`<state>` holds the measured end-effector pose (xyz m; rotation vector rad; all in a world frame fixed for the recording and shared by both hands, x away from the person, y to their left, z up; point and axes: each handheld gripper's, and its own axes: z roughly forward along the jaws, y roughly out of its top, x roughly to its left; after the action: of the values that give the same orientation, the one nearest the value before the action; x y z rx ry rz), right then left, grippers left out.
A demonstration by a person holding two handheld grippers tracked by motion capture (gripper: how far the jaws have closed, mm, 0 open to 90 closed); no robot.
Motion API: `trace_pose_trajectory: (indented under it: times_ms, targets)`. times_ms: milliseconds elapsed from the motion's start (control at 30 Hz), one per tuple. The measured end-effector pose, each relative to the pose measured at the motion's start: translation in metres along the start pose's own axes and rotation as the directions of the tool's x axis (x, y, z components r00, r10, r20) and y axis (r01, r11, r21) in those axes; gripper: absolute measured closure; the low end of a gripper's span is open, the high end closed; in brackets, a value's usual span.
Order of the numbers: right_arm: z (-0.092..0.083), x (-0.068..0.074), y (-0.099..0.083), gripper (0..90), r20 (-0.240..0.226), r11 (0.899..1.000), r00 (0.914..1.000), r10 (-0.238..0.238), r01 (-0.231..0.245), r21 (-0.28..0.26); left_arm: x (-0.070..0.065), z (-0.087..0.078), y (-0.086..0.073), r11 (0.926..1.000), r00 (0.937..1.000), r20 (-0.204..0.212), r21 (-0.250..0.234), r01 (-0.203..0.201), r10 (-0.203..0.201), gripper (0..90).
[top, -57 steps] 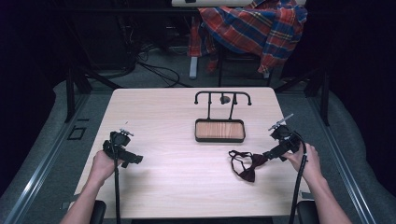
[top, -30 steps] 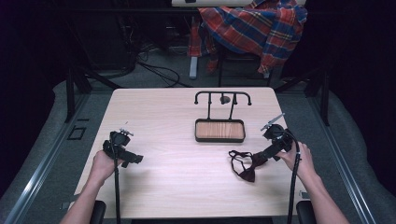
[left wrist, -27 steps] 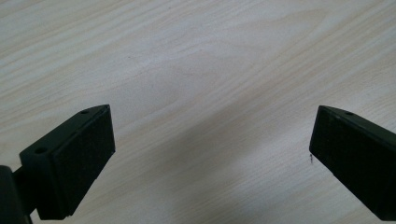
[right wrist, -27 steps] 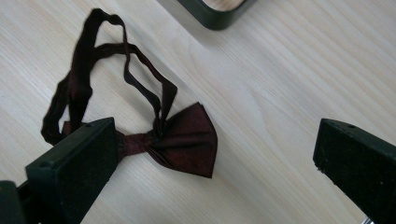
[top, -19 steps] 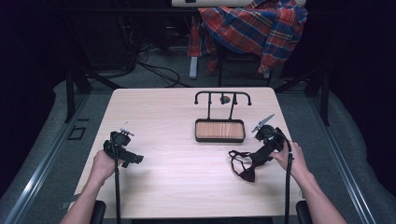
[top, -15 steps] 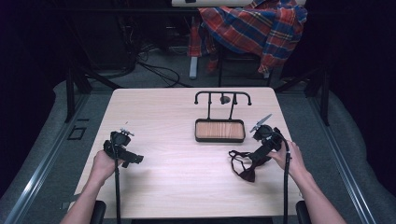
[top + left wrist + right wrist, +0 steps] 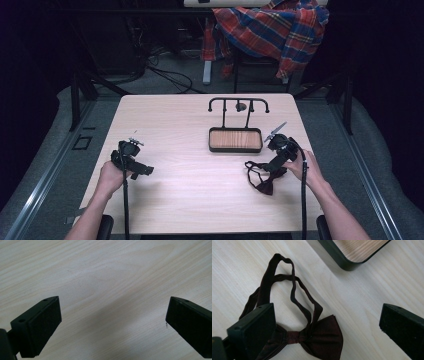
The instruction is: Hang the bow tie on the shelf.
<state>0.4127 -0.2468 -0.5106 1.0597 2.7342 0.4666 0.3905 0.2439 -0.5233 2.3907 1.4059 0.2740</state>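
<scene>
Hovering spread, right tongs [image 7: 327, 325] straddle the bow tie [image 7: 322, 337]; left tongs [image 7: 112, 325], spread, face bare table [image 7: 105, 270].

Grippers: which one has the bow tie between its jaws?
The right gripper: its open jaws straddle the dark red bow tie beside the tray. The left gripper is open over bare table.

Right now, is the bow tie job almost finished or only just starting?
Only just starting. Nothing looks done: the dark red bow tie lies flat on the table, near the stand with the wooden tray. In hand: the right gripper is open right over the bow, not gripping yet. The left gripper waits open over bare wood. Grabbing and lifting are left.
</scene>
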Motion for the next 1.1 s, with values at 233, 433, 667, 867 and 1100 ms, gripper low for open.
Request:
trace_pose_trajectory:
  times_ms: [233,433,667,867,1100]
  targets:
    - [0.01,0.002,0.008,17.8,-0.019,1.0,0.9996,-0.02,0.02,0.014,0.001,0.001,0.0,1.0,1.0,0.004,0.001,0.007,-0.007,0.2]
    - [0.011,0.002,0.007,30.4,-0.051,1.0,0.9986,-0.013,0.013,-0.004,0.0,0.0,0.0,1.0,1.0,0.003,0.002,0.005,-0.005,0.2]
    - [0.018,0.01,0.009,43.7,-0.074,0.998,0.996,-0.051,0.053,0.024,0.0,0.0,0.0,1.0,1.0,0.004,0.003,0.004,-0.004,0.2]
    - [0.023,0.013,0.008,54.6,-0.059,0.998,0.9973,-0.044,0.047,0.049,0.001,0.0,0.0,1.0,1.0,0.003,0.005,0.002,-0.002,0.2]
    - [0.025,0.013,0.007,73.7,-0.029,0.994,0.9977,-0.061,0.064,0.092,0.001,0.0,-0.001,1.0,1.0,0.0,0.004,-0.001,0.001,0.3]
